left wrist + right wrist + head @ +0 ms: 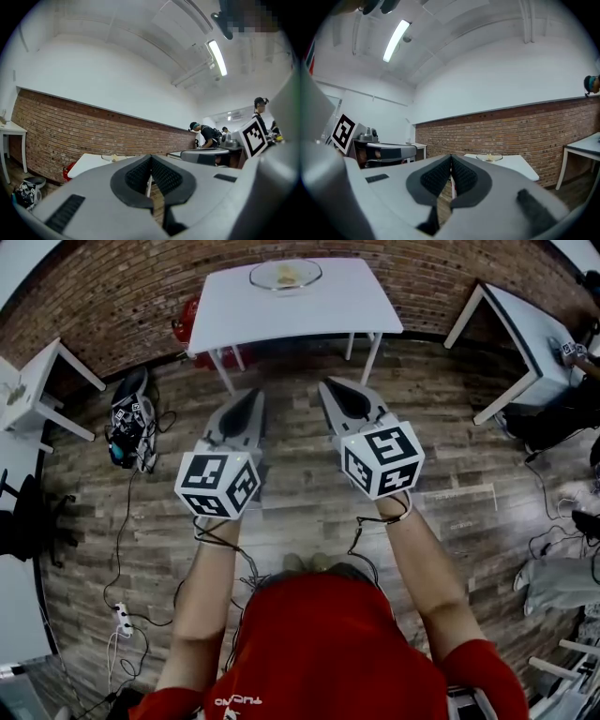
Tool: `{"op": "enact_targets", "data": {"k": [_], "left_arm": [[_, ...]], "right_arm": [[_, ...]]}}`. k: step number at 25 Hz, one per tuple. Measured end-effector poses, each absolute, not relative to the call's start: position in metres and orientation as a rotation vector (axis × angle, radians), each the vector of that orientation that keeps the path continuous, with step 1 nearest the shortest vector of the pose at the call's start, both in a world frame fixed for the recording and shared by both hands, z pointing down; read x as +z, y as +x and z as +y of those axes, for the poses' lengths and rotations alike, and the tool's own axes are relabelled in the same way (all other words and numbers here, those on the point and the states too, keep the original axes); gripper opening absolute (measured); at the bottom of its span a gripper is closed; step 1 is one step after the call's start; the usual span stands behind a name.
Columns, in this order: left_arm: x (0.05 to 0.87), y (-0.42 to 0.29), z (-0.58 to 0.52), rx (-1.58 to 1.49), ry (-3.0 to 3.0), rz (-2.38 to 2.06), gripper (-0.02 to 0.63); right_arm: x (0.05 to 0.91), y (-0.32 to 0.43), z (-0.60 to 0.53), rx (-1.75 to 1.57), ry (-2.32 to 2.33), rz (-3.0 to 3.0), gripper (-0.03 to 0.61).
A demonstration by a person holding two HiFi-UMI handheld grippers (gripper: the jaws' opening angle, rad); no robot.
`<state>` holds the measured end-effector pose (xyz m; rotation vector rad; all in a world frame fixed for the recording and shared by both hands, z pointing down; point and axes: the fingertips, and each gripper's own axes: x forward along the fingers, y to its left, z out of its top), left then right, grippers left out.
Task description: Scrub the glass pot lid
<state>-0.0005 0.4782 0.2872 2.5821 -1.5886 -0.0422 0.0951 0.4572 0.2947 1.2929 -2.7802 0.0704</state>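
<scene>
- While you stand on the wooden floor (300,512) in a red shirt (328,652), you hold the left gripper (251,397) and the right gripper (332,387) out ahead of you. They are side by side, not touching, and both point toward the white bench (309,310).
- Your left gripper's jaws are pressed together, its ribbed black pads (139,176) meeting along one line with nothing between them.
- Your right gripper's jaws are closed the same way, pad against pad (435,177), and grip nothing.
- The marker cubes ride nearest your wrists, the left cube (217,484) and the right cube (382,458) both facing up at the head camera.
- The glass pot lid (262,279) lies at the far edge of the bench, close to the brick wall (112,296) and well apart from both grippers.
- The lid sits like a shallow dish with a pale yellow item (287,275) in it; what that item is cannot be made out.
- Each gripper's own view catches the lid low beyond its closed jaws, to their left from the left gripper and to their right from the right gripper.
- A red object (181,322) shows beneath the bench's left end, by the wall.
- Black cables (127,521) trail across the floor on your left, near a dark device (131,427) and a white power strip (122,618).
- More white tables stand at the left (33,381) and the right (525,324) of the room.
- People in dark clothing (206,136) appear far back in the left gripper view.
</scene>
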Motion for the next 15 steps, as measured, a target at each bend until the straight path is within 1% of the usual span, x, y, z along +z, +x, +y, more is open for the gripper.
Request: {"op": "enact_targets", "data": {"k": [15], "left_arm": [[0.279,0.016,0.459,-0.046,2.550,-1.675,0.018]], "right_arm": [[0.295,0.134,0.432,0.106,1.264,-2.823,0.029]]}}
